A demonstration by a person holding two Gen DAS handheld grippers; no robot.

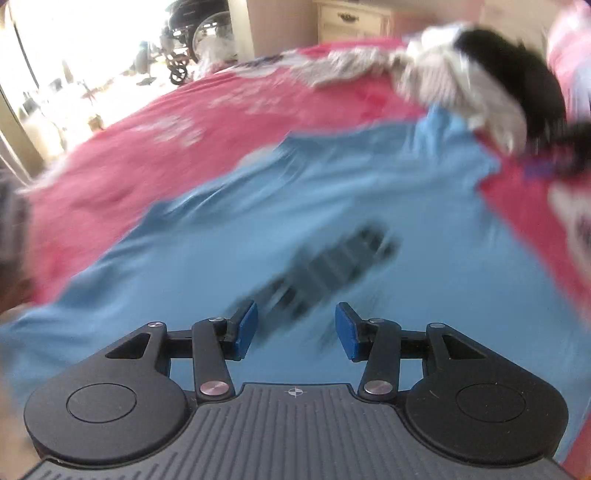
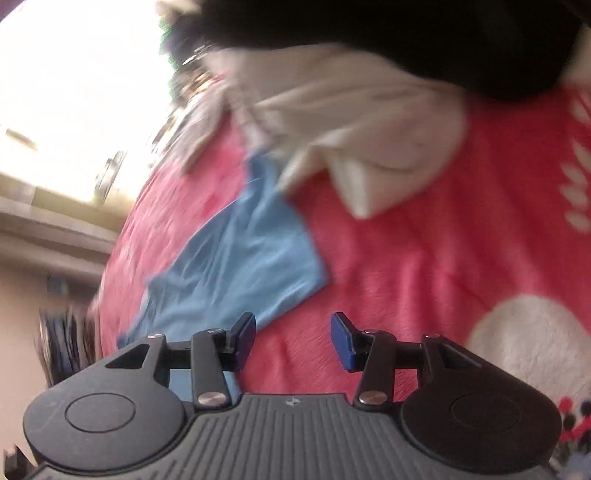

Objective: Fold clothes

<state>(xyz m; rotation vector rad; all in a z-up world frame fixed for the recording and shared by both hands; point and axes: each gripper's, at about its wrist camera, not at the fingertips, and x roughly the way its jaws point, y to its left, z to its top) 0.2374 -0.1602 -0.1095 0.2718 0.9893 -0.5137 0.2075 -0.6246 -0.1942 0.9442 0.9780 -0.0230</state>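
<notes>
Two spread grippers over one blue shirt on the pink blanket

We hold our left gripper (image 1: 294,330) spread, empty, above the blue shirt (image 1: 332,206); our right gripper (image 2: 293,341), also spread, hovers beside the shirt's sleeve edge over bare pink blanket (image 2: 424,266). One white-and-black clothes pile (image 1: 480,74) lies beyond.

Pink patterned blanket (image 1: 155,147) covers the bed. Wheelchair (image 1: 188,40) near bright window (image 1: 74,44); cream dresser (image 1: 351,18) beyond.

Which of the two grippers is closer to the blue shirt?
Left. The left gripper hangs open right over the blue shirt; the right gripper is open over the pink blanket beside it.
</notes>
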